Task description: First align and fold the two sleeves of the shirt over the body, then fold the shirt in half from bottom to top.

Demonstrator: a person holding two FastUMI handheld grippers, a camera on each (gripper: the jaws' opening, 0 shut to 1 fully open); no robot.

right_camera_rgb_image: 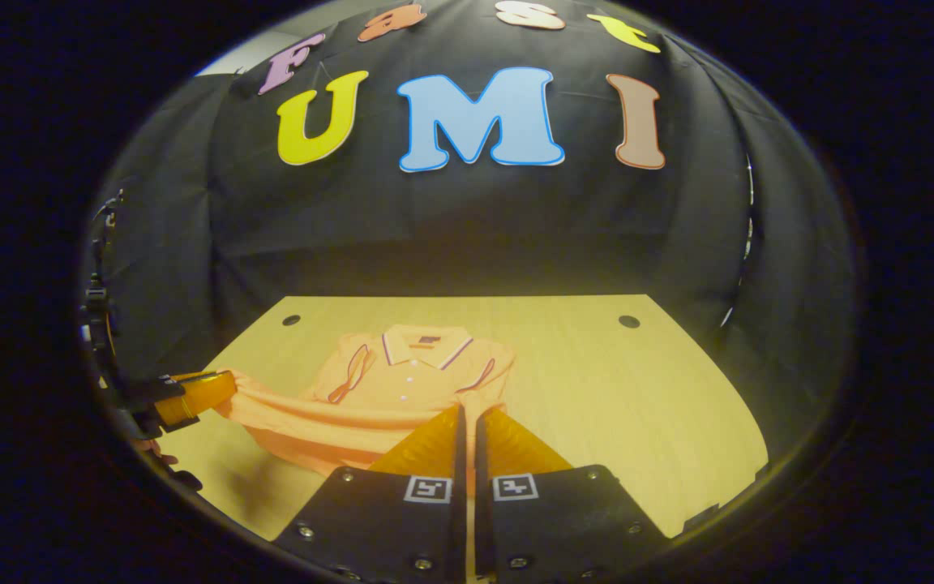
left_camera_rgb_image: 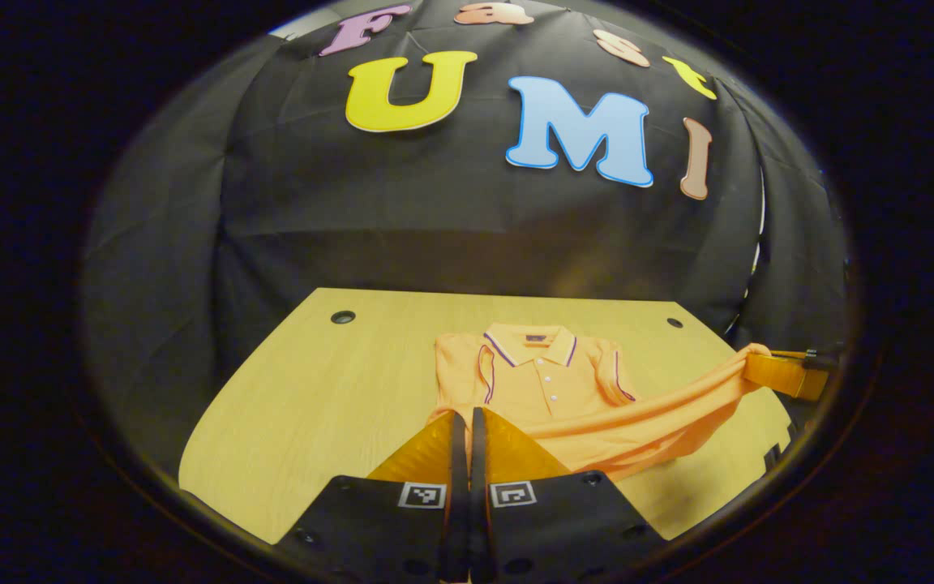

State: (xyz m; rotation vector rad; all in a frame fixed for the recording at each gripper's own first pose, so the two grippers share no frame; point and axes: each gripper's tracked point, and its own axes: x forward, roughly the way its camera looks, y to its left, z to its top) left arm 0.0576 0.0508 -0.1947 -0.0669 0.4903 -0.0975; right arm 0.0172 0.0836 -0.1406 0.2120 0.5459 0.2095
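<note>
Closed at the bottom centre of the left gripper view: left claw (left_camera_rgb_image: 464, 422), fingers together with a strip of cloth apparently pinched between, though the hold itself hard to make out. Just above it, orange shirt (left_camera_rgb_image: 544, 381) flat on the bench (left_camera_rgb_image: 313, 389), collar toward the wall, both sleeves (left_camera_rgb_image: 483, 375) already folded over the chest. Rightward, hem lifted off the bench and stretched as a band toward the frame's right edge, held there by the other claw. Same layout in the right gripper view: right claw (right_camera_rgb_image: 469, 422) shut at bottom centre on the hem; left claw at mid-left edge. Hem's long axis across the frame, between the two claws; collar straight ahead of both. Likely next: hem carried forward onto the collar.
</note>
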